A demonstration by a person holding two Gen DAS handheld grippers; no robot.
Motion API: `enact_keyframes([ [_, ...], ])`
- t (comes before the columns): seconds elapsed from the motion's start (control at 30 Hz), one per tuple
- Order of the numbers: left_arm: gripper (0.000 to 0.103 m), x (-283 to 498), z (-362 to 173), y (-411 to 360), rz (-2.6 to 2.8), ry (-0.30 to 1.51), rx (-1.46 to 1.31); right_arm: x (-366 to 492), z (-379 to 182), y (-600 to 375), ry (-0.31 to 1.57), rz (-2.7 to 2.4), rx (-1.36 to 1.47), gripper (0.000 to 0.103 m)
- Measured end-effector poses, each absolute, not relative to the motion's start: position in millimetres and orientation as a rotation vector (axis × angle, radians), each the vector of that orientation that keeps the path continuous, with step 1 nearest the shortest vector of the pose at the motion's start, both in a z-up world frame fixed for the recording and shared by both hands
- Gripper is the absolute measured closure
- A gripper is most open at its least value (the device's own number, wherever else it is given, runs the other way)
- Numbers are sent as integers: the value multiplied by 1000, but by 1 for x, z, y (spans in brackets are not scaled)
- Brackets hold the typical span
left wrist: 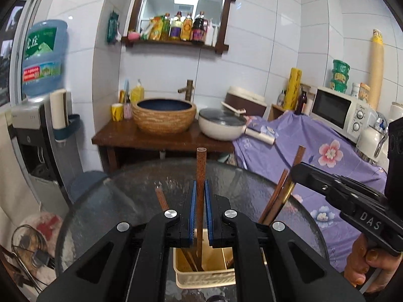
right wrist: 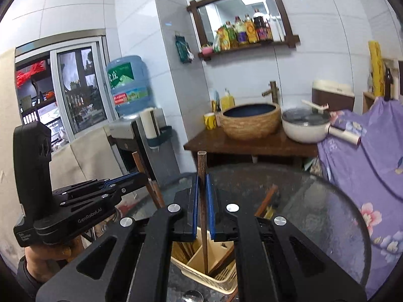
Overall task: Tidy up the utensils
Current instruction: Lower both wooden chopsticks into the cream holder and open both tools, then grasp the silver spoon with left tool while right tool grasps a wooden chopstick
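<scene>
Chopstick [left wrist: 200, 176] upright between left claw [left wrist: 200, 188] pads.

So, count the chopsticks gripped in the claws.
2. Left chopstick in the left claw; right chopstick in the right claw; both upright at the basket. Others stand in the basket, some hidden.

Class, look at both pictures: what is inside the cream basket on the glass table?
Inside the basket stand several brown chopsticks, with a divider between compartments. Its floor and near side are covered by the hand-held grippers.
</scene>
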State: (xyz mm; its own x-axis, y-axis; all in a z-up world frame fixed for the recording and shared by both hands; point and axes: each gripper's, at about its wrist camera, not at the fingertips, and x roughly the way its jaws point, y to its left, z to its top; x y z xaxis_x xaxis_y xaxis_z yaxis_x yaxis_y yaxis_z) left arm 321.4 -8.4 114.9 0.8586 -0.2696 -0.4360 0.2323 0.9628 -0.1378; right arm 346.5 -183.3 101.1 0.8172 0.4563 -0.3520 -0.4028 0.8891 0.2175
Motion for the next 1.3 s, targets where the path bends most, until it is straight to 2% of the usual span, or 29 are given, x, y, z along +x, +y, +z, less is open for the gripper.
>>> enact_keyframes([
  [0.23,96,329,82,-10,-272,538,-92,351,78,-186,446,446,145,96],
  [0.43,96,329,74,-12,-271,540,-86,353,71,-187,450,427,142,96],
  [0.5,86,326,74,-12,-285,545,-90,350,69,-186,448,431,133,94],
  [0.53,68,325,74,-11,-282,541,-91,347,68,-186,439,419,127,92],
  [0.57,48,320,75,-10,-271,525,-95,343,67,-187,425,408,117,85],
  [0.6,41,315,75,-7,-262,510,-101,339,68,-187,414,402,110,69],
  [0.63,38,310,76,-5,-258,495,-108,332,67,-188,398,396,106,62],
  [0.7,32,295,75,-3,-261,483,-96,317,65,-188,372,382,79,57],
  [0.73,23,290,73,-3,-258,484,-85,310,62,-189,365,374,63,55],
  [0.77,18,281,69,-2,-251,484,-70,302,59,-191,359,361,47,49],
  [0.97,17,254,28,17,-149,540,-40,277,24,-200,445,317,-6,46],
  [1.3,17,243,-46,29,-83,708,-97,286,-84,-193,750,250,-9,46],
])
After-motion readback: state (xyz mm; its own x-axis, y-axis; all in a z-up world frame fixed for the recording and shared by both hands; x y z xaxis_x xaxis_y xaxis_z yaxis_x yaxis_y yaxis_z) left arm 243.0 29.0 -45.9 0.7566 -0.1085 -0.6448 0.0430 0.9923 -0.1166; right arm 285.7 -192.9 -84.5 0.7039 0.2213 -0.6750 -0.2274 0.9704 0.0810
